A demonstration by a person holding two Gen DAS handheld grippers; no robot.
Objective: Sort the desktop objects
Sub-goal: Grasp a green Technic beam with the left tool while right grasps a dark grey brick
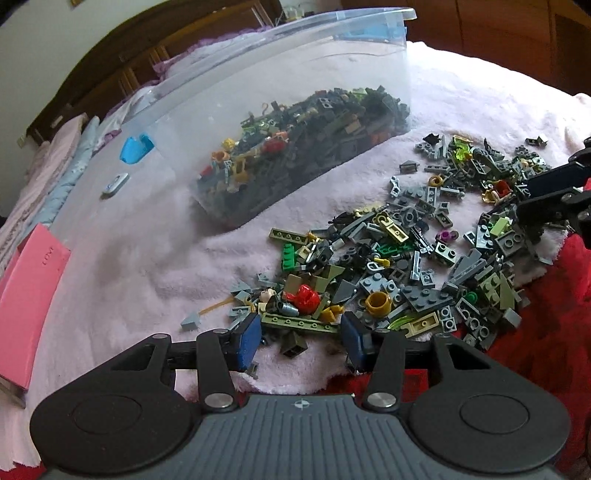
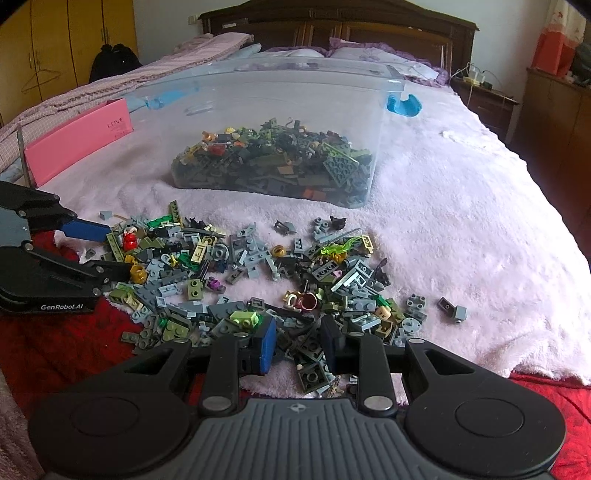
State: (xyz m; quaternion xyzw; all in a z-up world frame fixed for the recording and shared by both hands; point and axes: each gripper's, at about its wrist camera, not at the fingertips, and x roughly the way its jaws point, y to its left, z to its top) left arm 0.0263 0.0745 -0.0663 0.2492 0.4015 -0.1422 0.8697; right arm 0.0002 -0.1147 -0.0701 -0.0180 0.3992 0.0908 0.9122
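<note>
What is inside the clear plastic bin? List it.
The clear plastic bin holds a heap of small toy bricks, mostly grey and olive, with some yellow, red and orange bits. Pieces buried under the top layer are covered and cannot be identified.

Home bedroom: bed, wooden headboard

Both wrist views look low and close across the brick pile toward the clear bin
</note>
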